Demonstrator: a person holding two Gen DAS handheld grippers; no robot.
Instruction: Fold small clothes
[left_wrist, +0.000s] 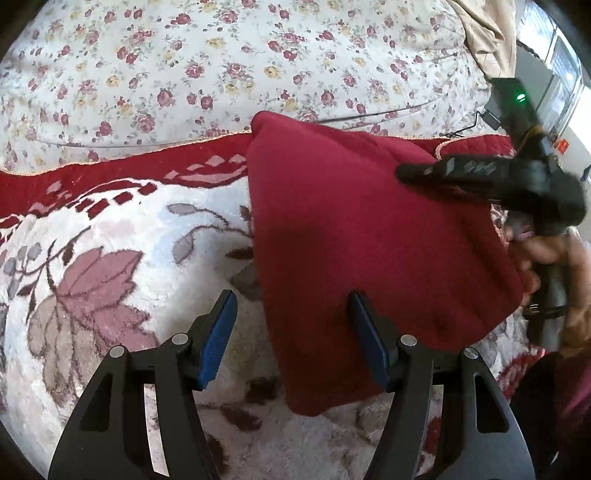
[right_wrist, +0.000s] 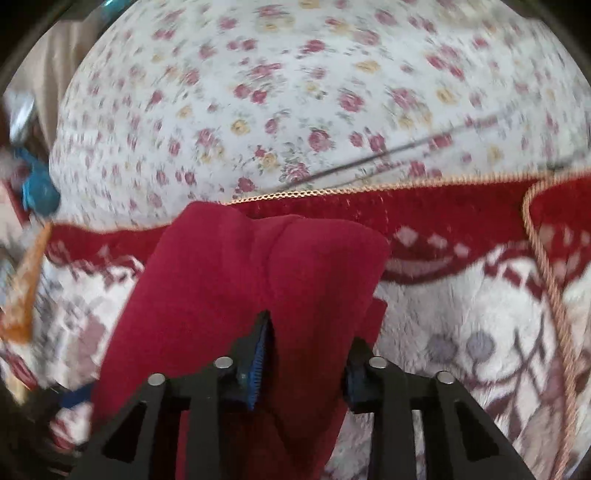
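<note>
A dark red garment (left_wrist: 369, 229) lies on a plush leaf-patterned blanket (left_wrist: 110, 258). My left gripper (left_wrist: 293, 332) is open just above the garment's near left edge. Its right blue pad (left_wrist: 369, 339) is over the cloth and its left pad (left_wrist: 218, 339) is over the blanket. My right gripper (left_wrist: 402, 173), held by a hand (left_wrist: 535, 258), reaches in from the right over the garment's far part. In the right wrist view a thick fold of the red garment (right_wrist: 258, 266) fills the space between the right gripper's (right_wrist: 306, 354) pads, which press on it.
Beyond the blanket's red border (left_wrist: 129, 170) lies a white sheet with small roses (left_wrist: 221, 62), and a thin dark cable (left_wrist: 369, 116) runs across it. Beige cloth (left_wrist: 487, 33) hangs at the far right. Blurred orange and blue items (right_wrist: 33, 229) sit at the left.
</note>
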